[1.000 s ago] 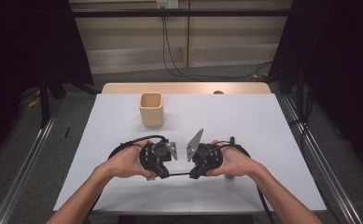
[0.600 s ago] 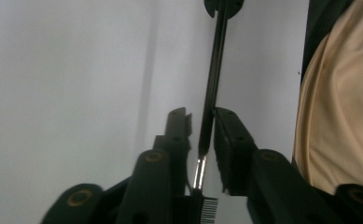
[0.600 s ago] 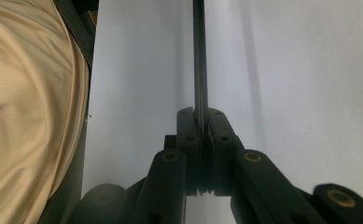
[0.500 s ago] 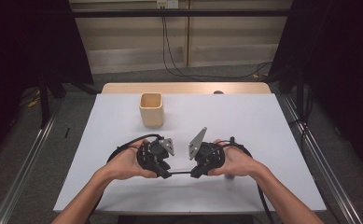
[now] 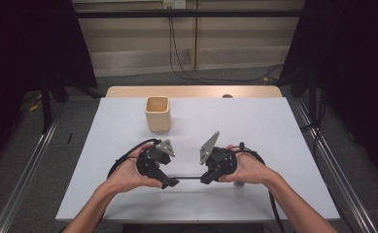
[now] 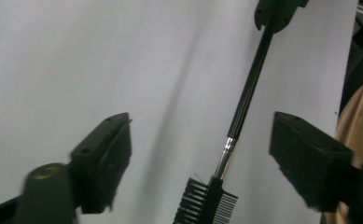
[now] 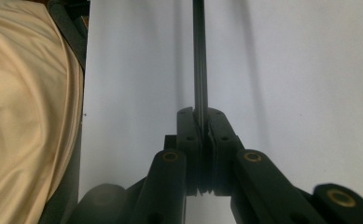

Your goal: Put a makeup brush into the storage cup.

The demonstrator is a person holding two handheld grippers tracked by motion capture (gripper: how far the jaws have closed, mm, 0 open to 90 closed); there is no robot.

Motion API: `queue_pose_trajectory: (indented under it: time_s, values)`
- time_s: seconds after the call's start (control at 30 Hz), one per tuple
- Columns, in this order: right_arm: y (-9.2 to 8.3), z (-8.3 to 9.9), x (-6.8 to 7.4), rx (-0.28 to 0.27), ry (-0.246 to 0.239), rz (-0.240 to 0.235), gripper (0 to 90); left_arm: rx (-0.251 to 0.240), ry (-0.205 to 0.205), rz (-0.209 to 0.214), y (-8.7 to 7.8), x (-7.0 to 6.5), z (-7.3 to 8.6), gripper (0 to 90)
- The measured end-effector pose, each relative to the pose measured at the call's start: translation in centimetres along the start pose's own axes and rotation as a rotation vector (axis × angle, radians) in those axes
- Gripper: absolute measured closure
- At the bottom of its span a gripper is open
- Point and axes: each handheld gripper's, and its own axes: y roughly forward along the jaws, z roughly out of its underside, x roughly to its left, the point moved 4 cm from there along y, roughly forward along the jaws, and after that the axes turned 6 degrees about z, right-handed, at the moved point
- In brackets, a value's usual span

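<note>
1. You had both grippers low over the near half of the white surface [image 5: 274, 136], noses turned toward each other near the middle of the near edge.
2. Your right gripper [image 7: 200, 122] had its fingers [image 7: 222, 140] together, clamped on the black handle of a thin brush [image 6: 249, 88]. In the right gripper view the handle ran straight out from between them.
3. Your left gripper [image 6: 200, 154] had its fingers [image 6: 102, 158] wide apart, touching nothing. In the left gripper view the brush's small comb-like head and silver ferrule sat between them, nearer the right-hand finger.
4. In the high view the brush [image 5: 189, 178] lay level between the two grippers, just above the surface. Contact with the surface: could not tell.
5. A tan square cup [image 5: 157, 113] stood upright toward the far edge, left of centre, well apart from both grippers.
6. Cables looped on the surface behind each hand.
</note>
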Motion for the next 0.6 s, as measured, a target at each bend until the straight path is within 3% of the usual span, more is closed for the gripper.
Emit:
queue_pose_trajectory:
  time_s: [0.1, 0.27, 0.6]
  values:
    - [-0.1, 0.2, -0.1, -0.006, 0.013, 0.006, 86.3, -0.029, -0.028, -0.02, -0.2, 0.1, 0.3, 11.0]
    - [-0.3, 0.5, -0.3, -0.021, 0.027, 0.012, 86.3, -0.061, -0.039, -0.021, -0.7, 0.2, 1.0, 4.9]
    - [-0.8, 1.6, -0.5, -0.048, 0.076, 0.046, 86.3, -0.137, -0.09, -0.073, -1.4, 0.4, 2.3, 4.2]
